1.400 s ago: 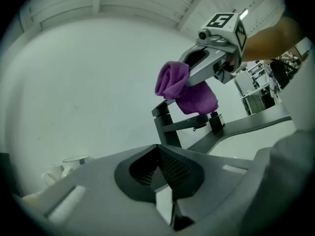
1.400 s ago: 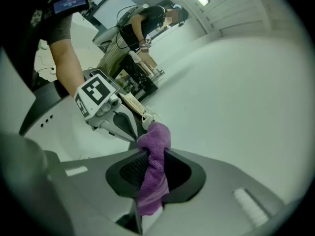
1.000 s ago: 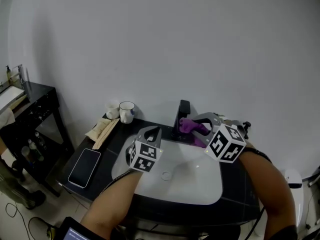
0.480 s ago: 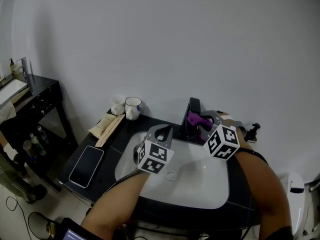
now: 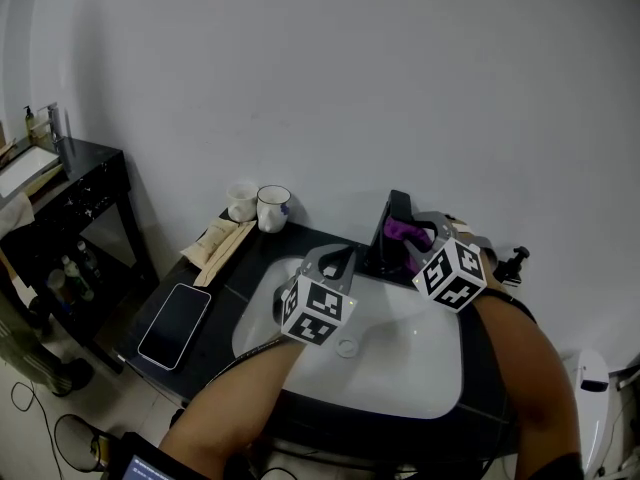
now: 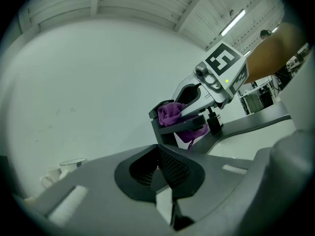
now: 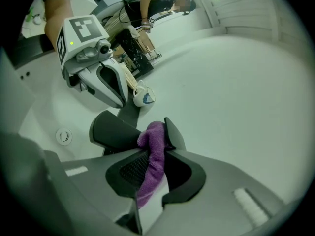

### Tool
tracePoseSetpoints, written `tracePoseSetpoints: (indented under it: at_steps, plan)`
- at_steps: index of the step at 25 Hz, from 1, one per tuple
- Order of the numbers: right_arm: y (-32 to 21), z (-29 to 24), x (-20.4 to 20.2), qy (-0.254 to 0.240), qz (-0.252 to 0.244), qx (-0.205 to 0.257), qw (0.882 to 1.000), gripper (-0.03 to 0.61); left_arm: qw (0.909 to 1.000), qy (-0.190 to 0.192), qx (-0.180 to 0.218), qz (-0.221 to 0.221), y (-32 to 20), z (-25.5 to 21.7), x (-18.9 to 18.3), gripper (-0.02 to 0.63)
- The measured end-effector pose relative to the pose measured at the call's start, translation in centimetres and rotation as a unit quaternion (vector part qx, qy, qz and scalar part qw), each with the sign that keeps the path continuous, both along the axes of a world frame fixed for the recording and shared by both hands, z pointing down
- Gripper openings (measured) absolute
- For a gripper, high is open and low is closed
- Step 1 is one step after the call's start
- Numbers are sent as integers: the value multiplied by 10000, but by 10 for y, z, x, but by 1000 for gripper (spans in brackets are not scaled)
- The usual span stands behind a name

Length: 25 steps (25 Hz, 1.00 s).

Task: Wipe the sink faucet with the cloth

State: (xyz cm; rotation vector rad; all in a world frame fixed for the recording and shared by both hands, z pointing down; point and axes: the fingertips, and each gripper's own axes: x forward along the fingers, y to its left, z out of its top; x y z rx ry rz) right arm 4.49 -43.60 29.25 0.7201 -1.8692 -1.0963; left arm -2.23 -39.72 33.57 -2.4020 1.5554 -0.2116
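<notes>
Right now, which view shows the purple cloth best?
The right gripper view: the purple cloth sits close and central, pinched in the right tool. The left gripper view shows it smaller, at the faucet; the head view, just a sliver.

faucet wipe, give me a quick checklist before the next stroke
1. Cloth clamped in right tongs: ok.
2. Cloth touching faucet: ok.
3. Left tongs shut, empty, apart from faucet: ok.
4. Phone on counter, outside sink: ok.
5. Faucet fully clean: cannot tell.
</notes>
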Motion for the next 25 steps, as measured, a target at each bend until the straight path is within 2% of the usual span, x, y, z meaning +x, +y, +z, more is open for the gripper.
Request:
tracePoseSetpoints:
  at_steps: [12, 17, 22, 25]
  plan:
    - [79, 11, -4, 612, -680, 97, 9958, 72, 9999, -36, -33, -128, -2, 2, -7, 17]
    - [114, 13, -3, 693, -897, 11, 9935, 72, 9996, 11, -97, -273, -3, 2, -17, 17]
    - [138, 47, -3, 898, -1069, -142, 9901, 72, 9997, 36, -62, -230, 2, -1, -14, 17]
    - [128, 80, 1, 1020, -954, -242, 9899, 74, 9998, -87, -49, -164, 3, 1, -7, 17]
